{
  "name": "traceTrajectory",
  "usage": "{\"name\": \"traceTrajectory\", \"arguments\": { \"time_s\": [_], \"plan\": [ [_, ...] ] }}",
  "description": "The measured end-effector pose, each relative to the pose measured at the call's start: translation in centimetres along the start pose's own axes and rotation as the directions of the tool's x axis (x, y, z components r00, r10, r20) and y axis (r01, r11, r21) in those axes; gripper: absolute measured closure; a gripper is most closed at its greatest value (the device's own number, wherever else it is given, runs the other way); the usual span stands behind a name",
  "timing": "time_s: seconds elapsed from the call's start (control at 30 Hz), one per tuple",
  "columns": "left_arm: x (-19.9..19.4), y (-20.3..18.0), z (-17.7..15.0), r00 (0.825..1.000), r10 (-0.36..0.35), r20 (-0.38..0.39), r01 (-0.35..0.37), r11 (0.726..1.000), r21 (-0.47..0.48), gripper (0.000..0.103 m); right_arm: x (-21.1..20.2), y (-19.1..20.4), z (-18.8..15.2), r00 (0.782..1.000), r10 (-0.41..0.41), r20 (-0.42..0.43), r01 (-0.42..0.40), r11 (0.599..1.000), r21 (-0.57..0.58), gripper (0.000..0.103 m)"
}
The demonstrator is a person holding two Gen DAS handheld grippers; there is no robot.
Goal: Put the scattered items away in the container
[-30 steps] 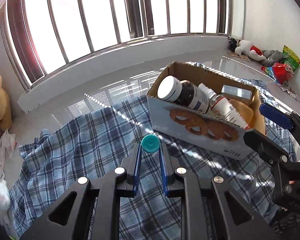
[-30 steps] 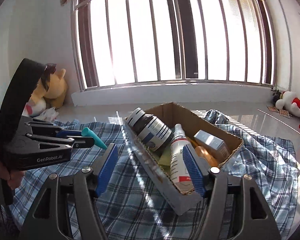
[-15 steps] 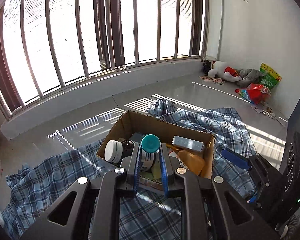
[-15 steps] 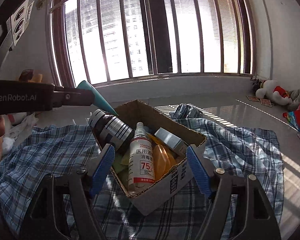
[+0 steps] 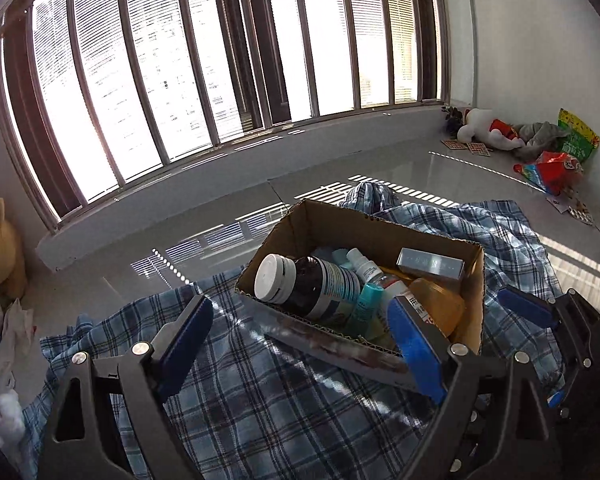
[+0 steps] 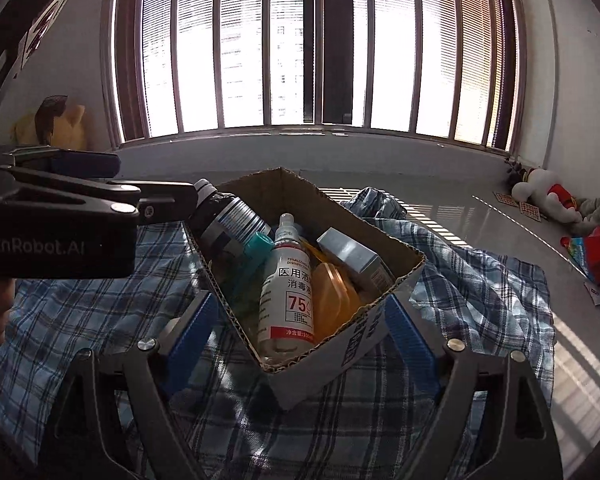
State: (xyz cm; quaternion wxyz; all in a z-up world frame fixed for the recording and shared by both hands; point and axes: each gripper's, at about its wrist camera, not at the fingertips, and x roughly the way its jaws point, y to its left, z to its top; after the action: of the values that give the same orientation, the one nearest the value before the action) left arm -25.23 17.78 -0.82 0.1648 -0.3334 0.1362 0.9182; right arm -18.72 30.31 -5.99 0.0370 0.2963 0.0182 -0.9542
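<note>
It looked like a room in a home: a tall barred window [image 5: 220, 72] stood over a glossy tiled floor [image 5: 440, 172]. Soft toys [image 5: 486, 134] and snack bags [image 5: 552, 166] lay against the wall, and a plaid blanket [image 6: 480, 280] was spread on the floor.

A blue plaid cloth [image 5: 260, 392] lies rumpled over the glossy grey floor [image 5: 440, 168], below a wide curved window [image 5: 204, 64] with dark upright bars. In the far right corner, against the white wall [image 5: 532, 40], a white plush toy [image 5: 486, 132] lies beside a grey bundle, a green bag [image 5: 578, 136] and a red packet [image 5: 556, 166], with small patterned cards [image 5: 466, 146] just in front. At the left edge sits a yellow plush toy [image 5: 0, 252], and white crumpled stuff [image 5: 4, 412] lies near the cloth's edge.
</note>
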Motion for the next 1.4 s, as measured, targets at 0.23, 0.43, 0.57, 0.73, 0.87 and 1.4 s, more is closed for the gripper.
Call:
{"name": "traceTrajectory", "arguments": {
  "time_s": [0.23,0.43,0.57,0.73,0.87,1.4],
  "plan": [
    [-2.4,1.5,-3.6,0.989,0.143,0.036,-0.144,0.989,0.028,0.012,-1.1,1.8,-0.2,1.0,-0.011,-0.001,0.011,0.998,-0.062,0.01],
    [-4.7,3.4,-7.2,0.99,0.137,0.01,-0.137,0.989,-0.053,0.012,-2.4,3.1,-0.5,1.0,-0.008,-0.011,0.008,0.998,-0.066,0.004],
    [-5.5,4.2,-8.4,0.993,0.121,-0.013,-0.122,0.983,-0.141,0.012,-3.4,4.0,-0.3,0.997,-0.068,-0.035,0.066,0.995,-0.072,0.004],
    [-6.3,5.7,-10.6,0.991,0.131,-0.039,-0.136,0.961,-0.239,0.012,-5.4,4.5,0.0,0.996,-0.081,-0.038,0.081,0.997,-0.002,0.002],
    [-6.9,6.9,-12.4,0.984,0.165,-0.065,-0.177,0.947,-0.267,0.012,-6.0,5.8,-0.4,0.998,-0.023,-0.061,0.025,0.999,0.034,0.002],
    [-9.6,7.4,-10.8,0.973,0.217,-0.082,-0.229,0.952,-0.203,0.011,-7.3,7.1,2.5,0.993,-0.069,-0.099,0.073,0.996,0.043,0.002]
  ]
}}
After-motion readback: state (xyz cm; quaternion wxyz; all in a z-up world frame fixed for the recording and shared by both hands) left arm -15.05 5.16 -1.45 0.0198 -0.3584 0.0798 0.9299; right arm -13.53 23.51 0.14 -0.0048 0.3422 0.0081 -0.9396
